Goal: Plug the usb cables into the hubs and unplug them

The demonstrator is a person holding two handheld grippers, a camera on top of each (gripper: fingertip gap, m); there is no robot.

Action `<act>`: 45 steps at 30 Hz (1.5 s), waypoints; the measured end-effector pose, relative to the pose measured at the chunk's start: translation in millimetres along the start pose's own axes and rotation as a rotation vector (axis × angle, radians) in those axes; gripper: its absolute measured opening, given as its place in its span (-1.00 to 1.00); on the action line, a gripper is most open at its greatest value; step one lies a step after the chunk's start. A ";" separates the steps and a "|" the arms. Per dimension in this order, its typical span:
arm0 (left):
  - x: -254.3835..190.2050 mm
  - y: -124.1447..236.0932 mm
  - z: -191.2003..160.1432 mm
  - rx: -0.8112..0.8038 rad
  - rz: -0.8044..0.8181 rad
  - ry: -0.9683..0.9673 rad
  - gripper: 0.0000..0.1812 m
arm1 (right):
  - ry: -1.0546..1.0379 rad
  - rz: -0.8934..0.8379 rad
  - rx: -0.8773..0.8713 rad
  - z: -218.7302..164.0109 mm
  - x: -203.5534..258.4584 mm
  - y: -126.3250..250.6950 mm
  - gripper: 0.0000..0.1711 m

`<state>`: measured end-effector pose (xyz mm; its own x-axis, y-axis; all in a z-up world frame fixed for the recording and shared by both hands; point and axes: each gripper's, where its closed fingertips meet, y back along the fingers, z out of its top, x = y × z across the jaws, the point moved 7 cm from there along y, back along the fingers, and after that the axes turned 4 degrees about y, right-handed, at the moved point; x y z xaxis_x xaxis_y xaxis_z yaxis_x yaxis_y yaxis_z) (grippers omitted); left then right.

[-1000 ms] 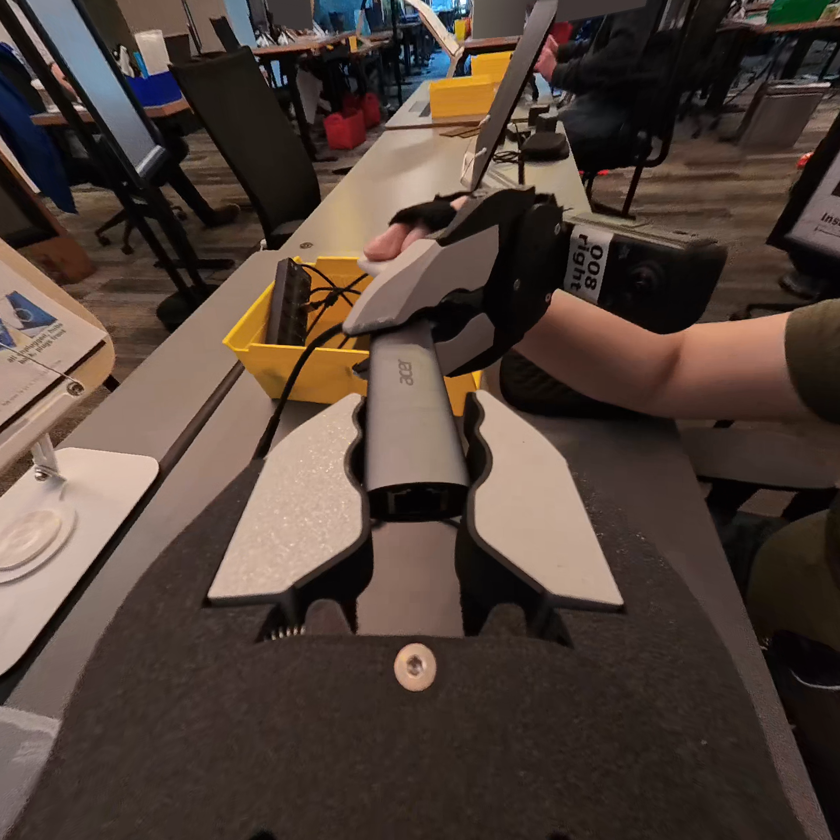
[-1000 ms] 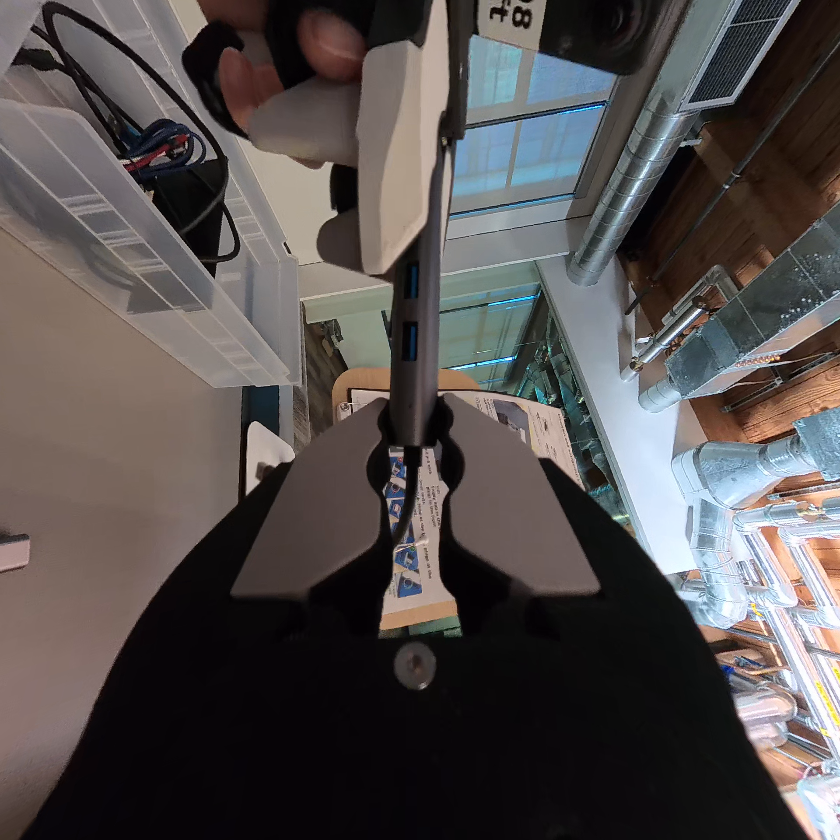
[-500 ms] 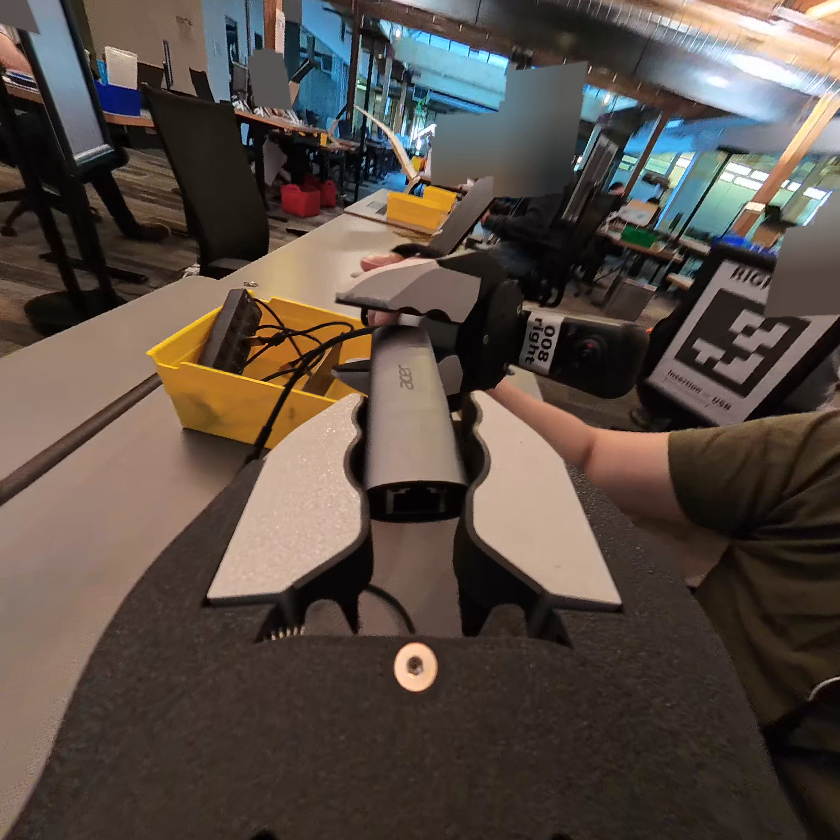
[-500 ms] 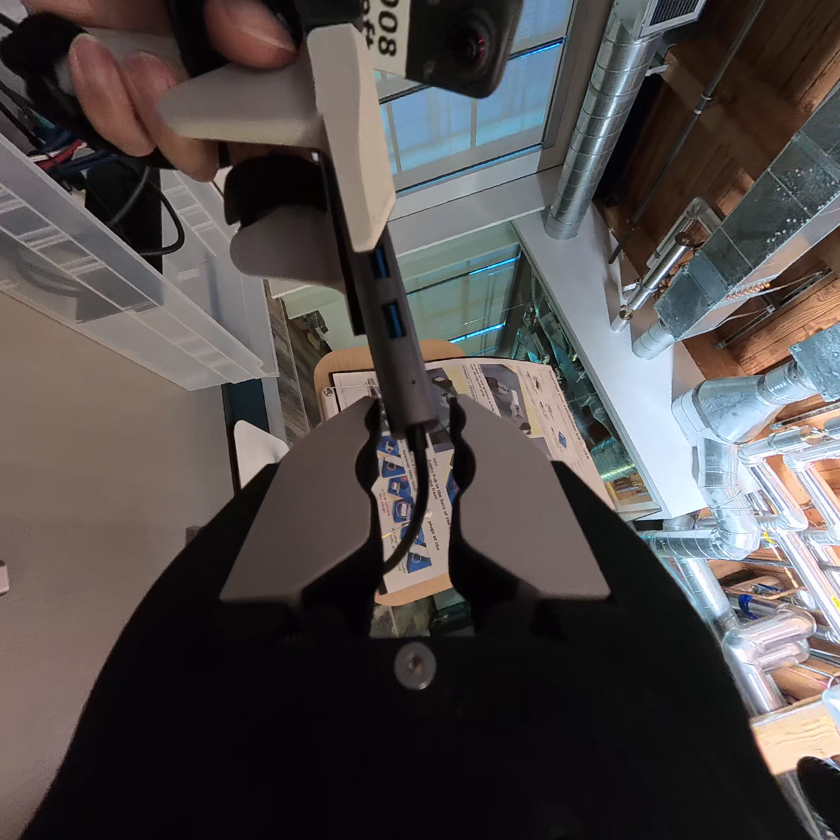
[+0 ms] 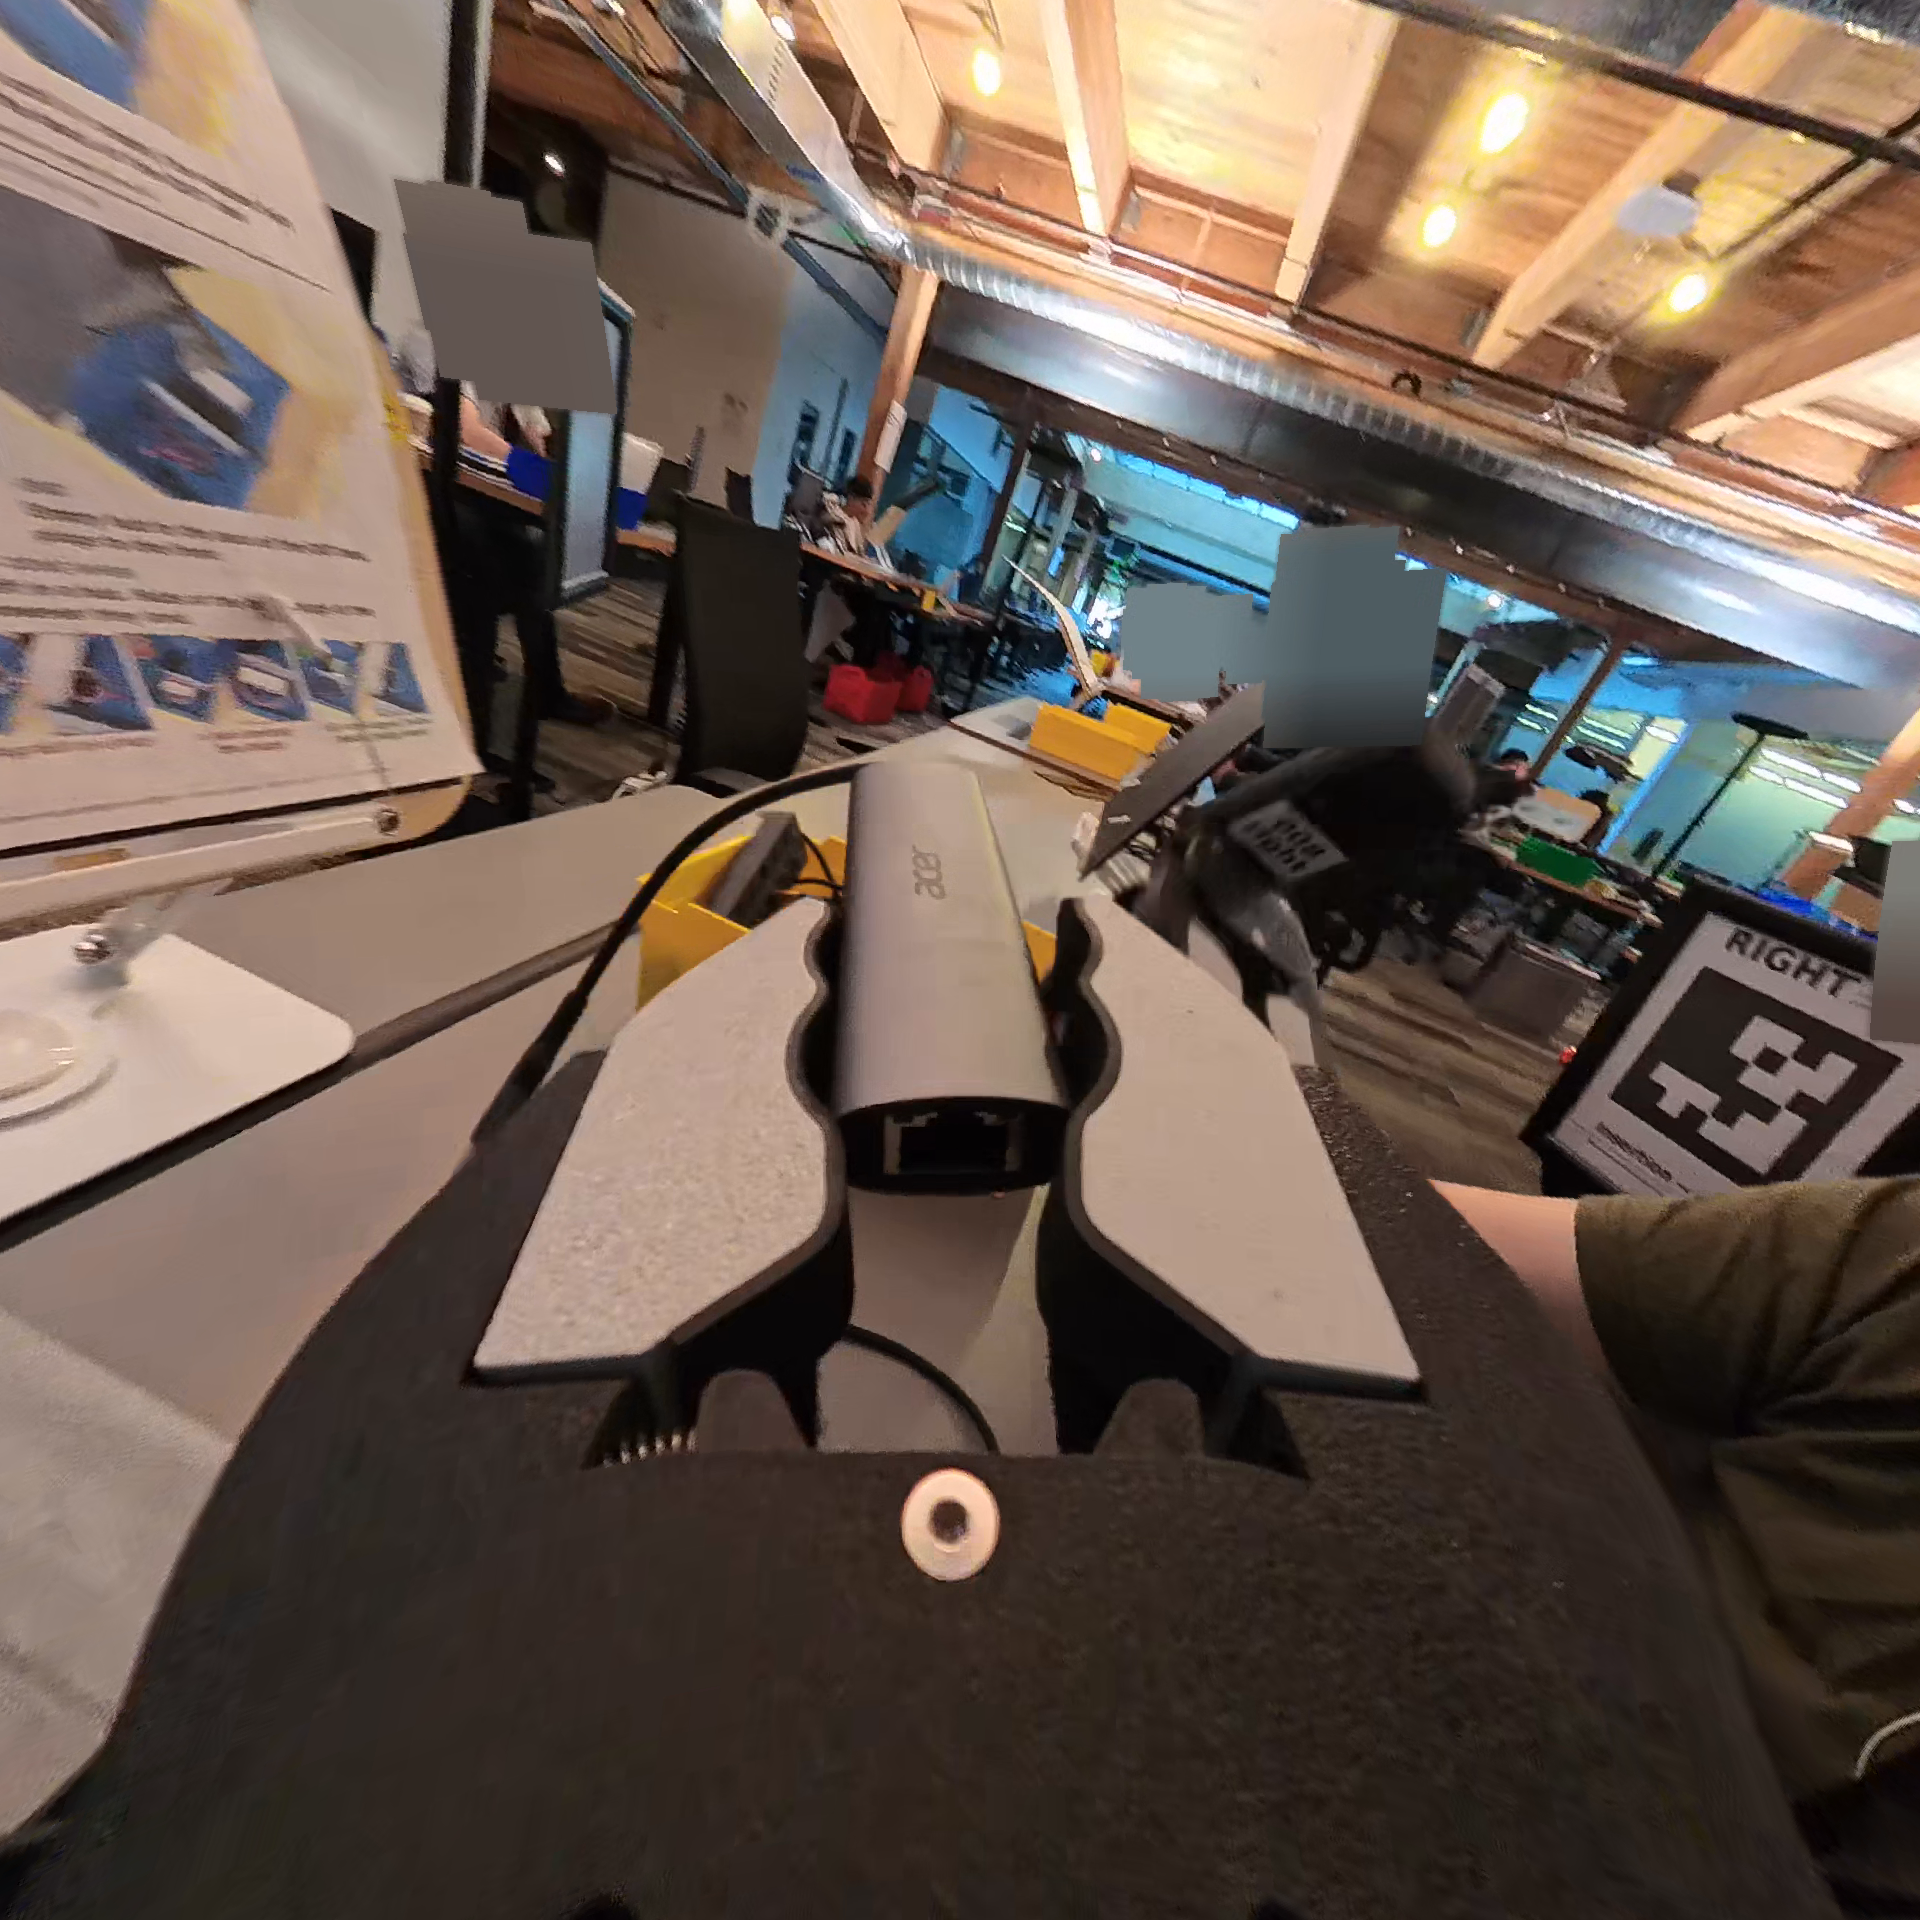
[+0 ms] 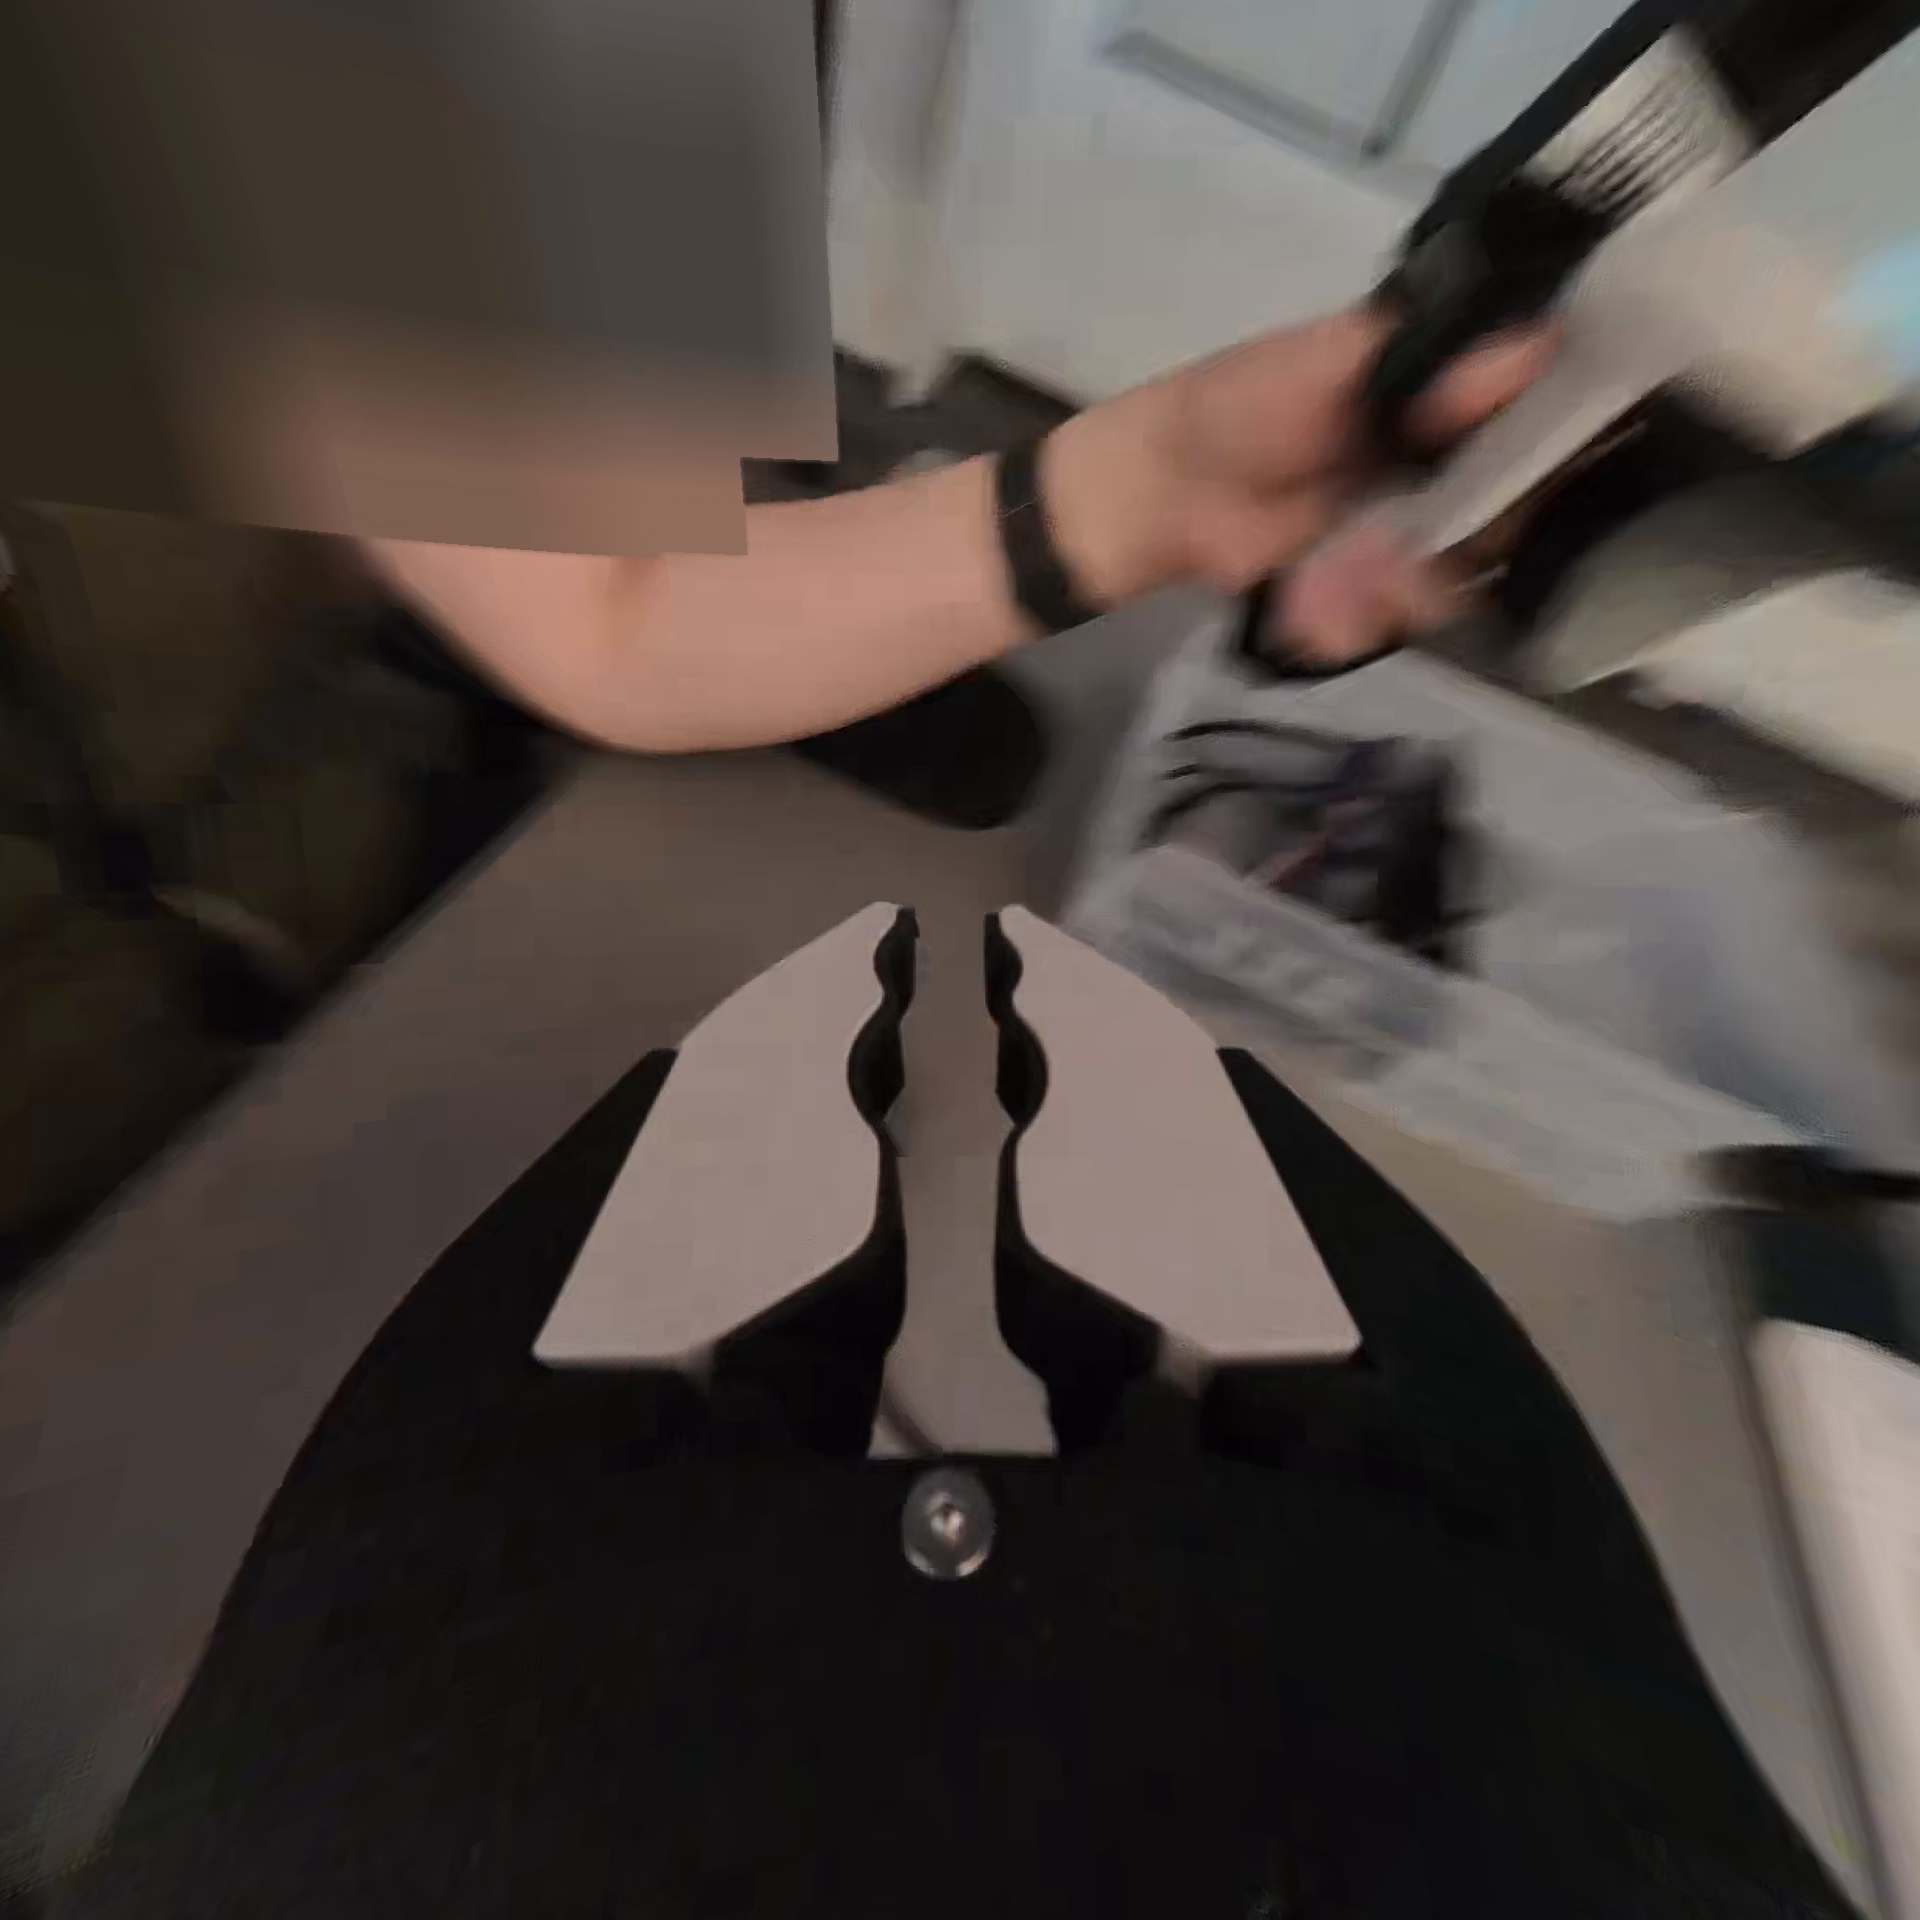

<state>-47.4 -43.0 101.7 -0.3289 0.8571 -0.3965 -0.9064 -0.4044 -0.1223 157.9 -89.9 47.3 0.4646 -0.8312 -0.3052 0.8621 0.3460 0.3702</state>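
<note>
Your left wrist view is bright: warm ceiling lamps (image 5: 1503, 120) glare overhead, daylight glows blue far behind, and the instruction sheet (image 5: 197, 436) at the left edge smears. Straight beams bow toward the corners. Your right wrist view is dim and streaked with motion blur; only the gripper fingers (image 6: 758, 1132) stay sharp.

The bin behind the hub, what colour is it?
Yellow bin; the left wrist view shows it best.
</note>
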 end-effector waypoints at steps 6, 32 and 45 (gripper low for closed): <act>1.0 16.4 7.7 -0.042 0.020 -0.015 -0.56 | -0.264 0.283 0.342 -72.8 14.5 -64.9 -0.94; -6.9 8.6 9.6 -0.017 0.042 -0.066 -0.56 | -0.462 0.309 0.494 -131.9 16.4 -89.1 -0.91; -4.9 3.8 7.2 0.004 0.083 -0.093 -0.56 | -0.220 0.204 0.300 -70.4 4.3 -58.0 -0.94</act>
<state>-51.1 -46.5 109.7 -0.4257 0.8468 -0.3188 -0.8761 -0.4739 -0.0889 124.2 -82.9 -37.3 0.5374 -0.8432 -0.0169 0.6450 0.3980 0.6524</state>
